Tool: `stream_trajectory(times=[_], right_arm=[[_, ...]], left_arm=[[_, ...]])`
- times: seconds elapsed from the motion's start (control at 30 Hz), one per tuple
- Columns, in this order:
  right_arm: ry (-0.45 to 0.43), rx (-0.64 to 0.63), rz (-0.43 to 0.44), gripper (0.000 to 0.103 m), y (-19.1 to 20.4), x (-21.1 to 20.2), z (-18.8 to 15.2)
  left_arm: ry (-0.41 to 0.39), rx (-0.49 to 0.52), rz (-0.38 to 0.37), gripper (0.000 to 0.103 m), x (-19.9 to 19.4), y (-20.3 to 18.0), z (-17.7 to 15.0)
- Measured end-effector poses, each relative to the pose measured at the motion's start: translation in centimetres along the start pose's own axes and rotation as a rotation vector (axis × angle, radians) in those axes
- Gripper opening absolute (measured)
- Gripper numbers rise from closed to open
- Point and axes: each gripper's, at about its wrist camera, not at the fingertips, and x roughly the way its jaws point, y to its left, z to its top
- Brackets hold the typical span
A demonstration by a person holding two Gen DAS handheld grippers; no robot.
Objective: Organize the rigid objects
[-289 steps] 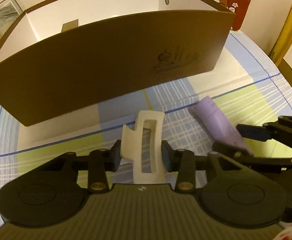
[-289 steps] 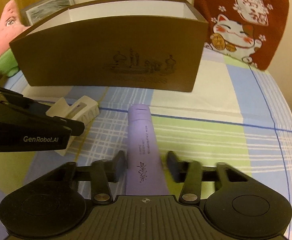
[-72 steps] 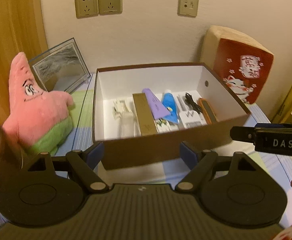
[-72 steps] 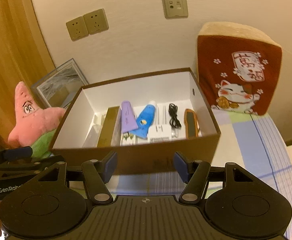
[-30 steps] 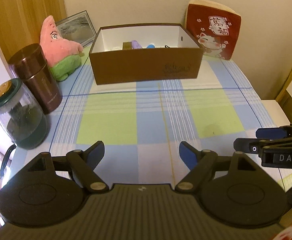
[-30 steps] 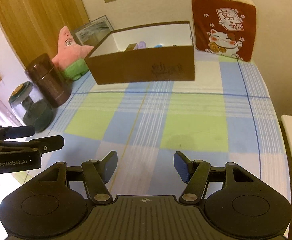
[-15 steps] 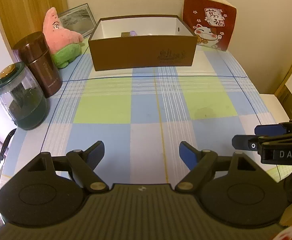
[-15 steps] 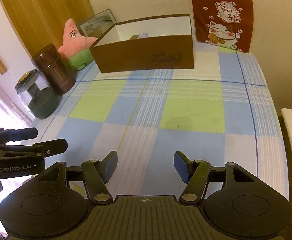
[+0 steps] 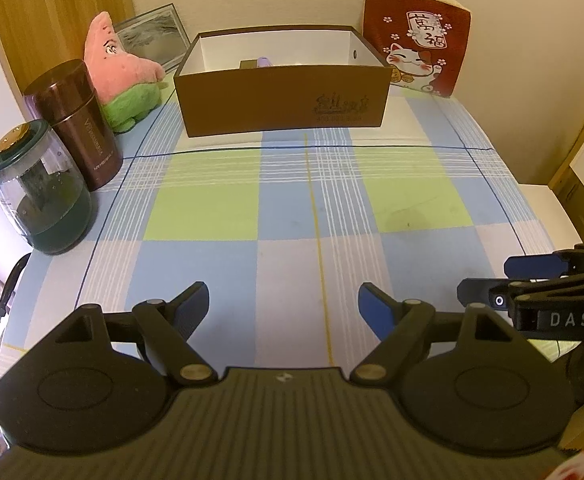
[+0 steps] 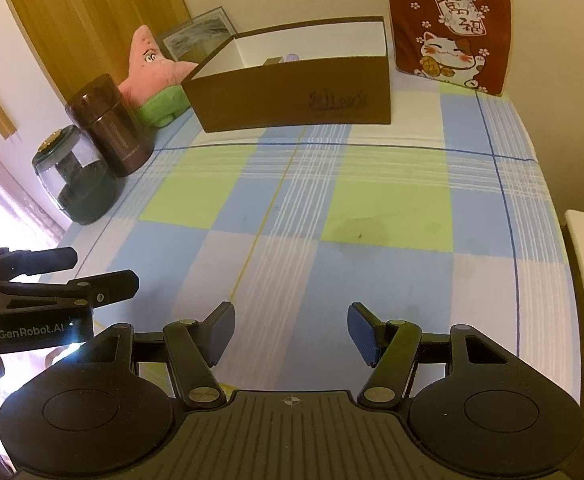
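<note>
While we hold both tools low over the near end of the checked table (image 9: pixel 292 208), the left hand-held gripper (image 9: pixel 283 304) stands wide open and empty, and the right hand-held gripper (image 10: pixel 291 330) is open and empty too. Far across the cloth sits the brown box (image 9: pixel 284 96), with a purple tube (image 9: pixel 263 62) showing above its rim

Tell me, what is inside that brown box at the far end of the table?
Over the brown box's front wall only two tops show: a purple tube and a tan box beside it. That wall hides whatever else lies inside.
</note>
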Motion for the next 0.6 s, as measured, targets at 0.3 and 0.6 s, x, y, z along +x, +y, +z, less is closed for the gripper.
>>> stream_trajectory(times=[0.3, 0.6], right_arm=[[0.004, 0.007, -0.001, 0.06, -0.23, 0.18, 0.11], [0.007, 0.006, -0.001, 0.06, -0.28, 0.33, 0.21]], left_arm=[[0.003, 0.011, -0.006, 0.079, 0.25, 0.04, 0.18], [0.003, 0.015, -0.007, 0.079, 0.49, -0.17, 0.31]])
